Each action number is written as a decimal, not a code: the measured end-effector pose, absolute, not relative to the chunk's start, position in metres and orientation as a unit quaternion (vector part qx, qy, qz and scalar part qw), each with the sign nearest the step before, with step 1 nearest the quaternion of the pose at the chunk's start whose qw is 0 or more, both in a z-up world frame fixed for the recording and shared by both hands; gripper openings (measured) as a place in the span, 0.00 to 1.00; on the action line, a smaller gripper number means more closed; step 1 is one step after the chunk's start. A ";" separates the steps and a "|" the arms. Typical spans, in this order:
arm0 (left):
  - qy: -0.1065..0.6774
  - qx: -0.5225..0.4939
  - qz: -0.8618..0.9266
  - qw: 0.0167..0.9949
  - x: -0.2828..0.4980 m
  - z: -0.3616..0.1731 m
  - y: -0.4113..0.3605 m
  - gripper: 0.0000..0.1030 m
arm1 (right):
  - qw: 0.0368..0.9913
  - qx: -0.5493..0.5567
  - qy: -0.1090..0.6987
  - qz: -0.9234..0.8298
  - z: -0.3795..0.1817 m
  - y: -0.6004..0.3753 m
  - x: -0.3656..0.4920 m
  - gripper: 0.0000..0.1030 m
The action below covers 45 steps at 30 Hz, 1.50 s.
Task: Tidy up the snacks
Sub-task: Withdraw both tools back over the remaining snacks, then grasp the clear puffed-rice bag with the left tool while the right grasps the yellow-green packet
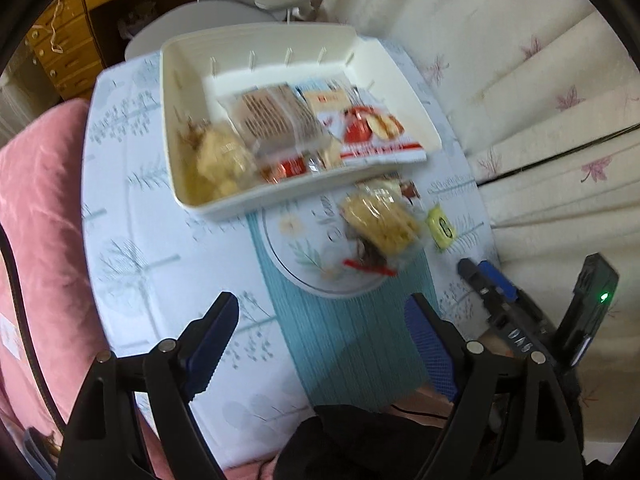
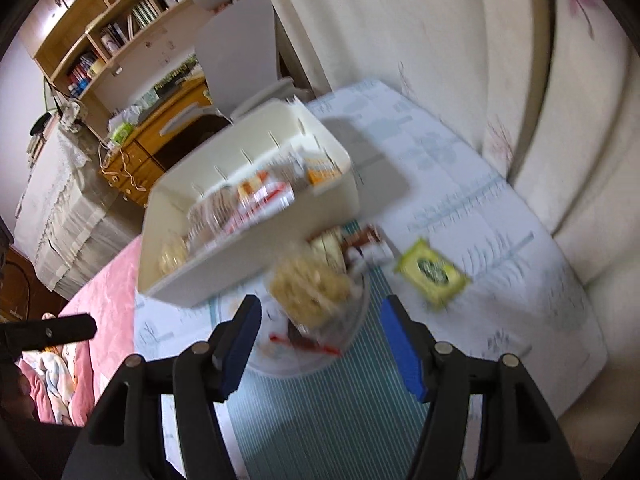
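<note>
Hovering with both pairs of fingers spread and empty, we aim the right gripper (image 2: 320, 344) at the snack bag (image 2: 310, 288) on the plate (image 2: 356, 332) at frame centre, since it belongs in the bin (image 2: 224, 276) above; our left gripper (image 1: 320, 348) waits.

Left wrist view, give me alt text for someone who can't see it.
Open, empty tongs hover over a striped placemat, where a plate holds a clear cookie packet. Behind it sits a cream bin of snacks; a yellow packet lies beside the plate.
</note>
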<state>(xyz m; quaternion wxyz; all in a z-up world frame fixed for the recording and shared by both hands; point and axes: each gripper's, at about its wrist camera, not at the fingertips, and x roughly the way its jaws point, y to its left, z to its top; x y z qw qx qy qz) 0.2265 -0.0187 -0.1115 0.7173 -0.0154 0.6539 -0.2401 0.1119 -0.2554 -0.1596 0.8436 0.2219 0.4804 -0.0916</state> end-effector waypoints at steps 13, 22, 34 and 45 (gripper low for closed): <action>0.671 -0.034 -0.229 0.705 0.211 -0.133 -0.062 0.81 | 0.839 0.155 0.513 -0.098 -0.191 -0.261 0.082 0.61; 0.669 -0.050 -0.202 0.714 0.215 -0.134 -0.095 0.81 | 0.836 0.087 0.539 -0.057 -0.201 -0.281 0.094 0.61; 0.667 -0.107 -0.153 0.721 0.226 -0.149 -0.141 0.81 | 0.830 -0.002 0.556 0.033 -0.211 -0.318 0.125 0.61; 0.677 -0.195 -0.086 0.705 0.238 -0.201 -0.151 0.81 | 0.795 -0.077 0.591 0.117 -0.234 -0.325 0.138 0.61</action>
